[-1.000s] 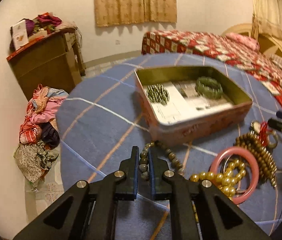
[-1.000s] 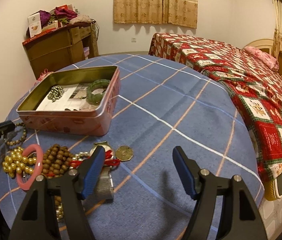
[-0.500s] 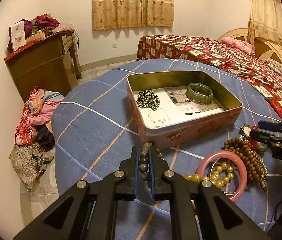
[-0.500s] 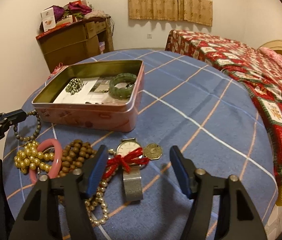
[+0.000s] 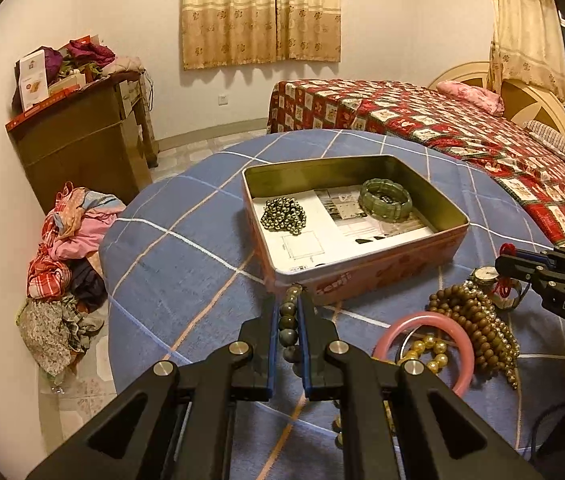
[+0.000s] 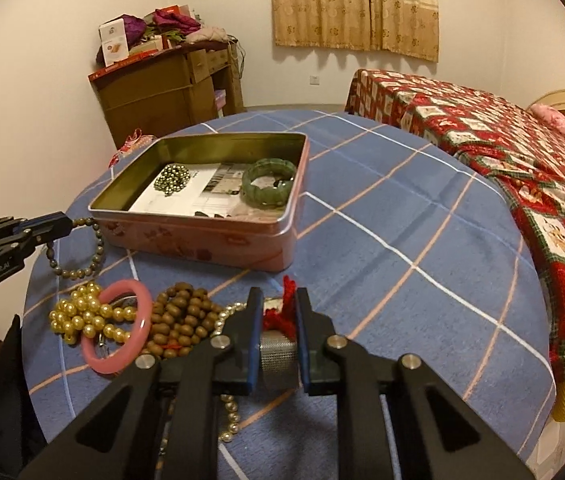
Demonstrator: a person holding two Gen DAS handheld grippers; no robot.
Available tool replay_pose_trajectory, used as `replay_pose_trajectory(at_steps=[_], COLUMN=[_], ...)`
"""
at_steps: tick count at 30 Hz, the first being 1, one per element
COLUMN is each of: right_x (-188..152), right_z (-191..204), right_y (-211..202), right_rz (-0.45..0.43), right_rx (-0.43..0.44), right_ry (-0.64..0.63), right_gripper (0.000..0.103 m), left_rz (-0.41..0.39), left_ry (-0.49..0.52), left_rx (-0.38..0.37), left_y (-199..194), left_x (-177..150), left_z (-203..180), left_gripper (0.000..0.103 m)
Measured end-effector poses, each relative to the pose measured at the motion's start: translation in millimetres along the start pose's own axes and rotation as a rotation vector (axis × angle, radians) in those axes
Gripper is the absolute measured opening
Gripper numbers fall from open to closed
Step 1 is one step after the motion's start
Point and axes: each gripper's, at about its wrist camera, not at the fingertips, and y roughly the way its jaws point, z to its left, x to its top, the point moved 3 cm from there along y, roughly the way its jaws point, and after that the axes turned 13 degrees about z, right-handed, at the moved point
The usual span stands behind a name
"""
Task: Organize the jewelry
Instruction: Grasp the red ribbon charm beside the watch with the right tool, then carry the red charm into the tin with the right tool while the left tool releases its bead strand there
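My left gripper is shut on a dark bead bracelet, which hangs in a loop just in front of the pink tin. The tin holds a green bracelet and a pile of metallic beads. The jaws of my right gripper are closing, and their pads press on a red knotted cord tied to a watch with a mesh strap. On the cloth to their left lie brown wooden beads, a pink bangle and gold pearls.
The round table wears a blue checked cloth. A bed with a red quilt stands to the right. By the far wall is a wooden dresser, and clothes are heaped on the floor off the table's left edge.
The right gripper's wide jaws have come down over the watch and narrowed onto the red cord. The left gripper keeps its hold on the dark bracelet.
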Motion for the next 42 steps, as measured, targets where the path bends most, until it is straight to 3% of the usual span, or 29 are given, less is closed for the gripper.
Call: replay_pose_trajectory(at_steps=[5,15,20,32,42], right_x=[3.9,-5.4,-6.6,10.8,40.6], right_z=[-10.4,-11.3,-10.2,-16.9,-12.7], right_y=[-6.9,10.2,11.6,-37.1,-53.9], right_rz=[-0.016,0.069,0.081,-0.049,-0.096], right_rx=[0.065,0.075,0.031,0.019,0.012], right_ry=[0.047,0.026,0.002,0.019,-0.025], right_gripper=[0.018,0.020,0.006,0.002,0.002], left_rz=[-0.003,0.011,0.010,-0.042,-0.132], left_ry=[0.002,-0.004,-0.003,0.005,0.070], left_rx=[0.000,0.000,-0.001,-0.003,0.030], left_y=[-1.0,3.7,4.0,-16.3,-47.0], left_x=[1.8,0.4,-0.2,6.1,44.6], left_z=[-0.1,1.8,2.1,-1.6,-10.7], left_gripper=[0.008,0.008,0.008,0.008,0.008])
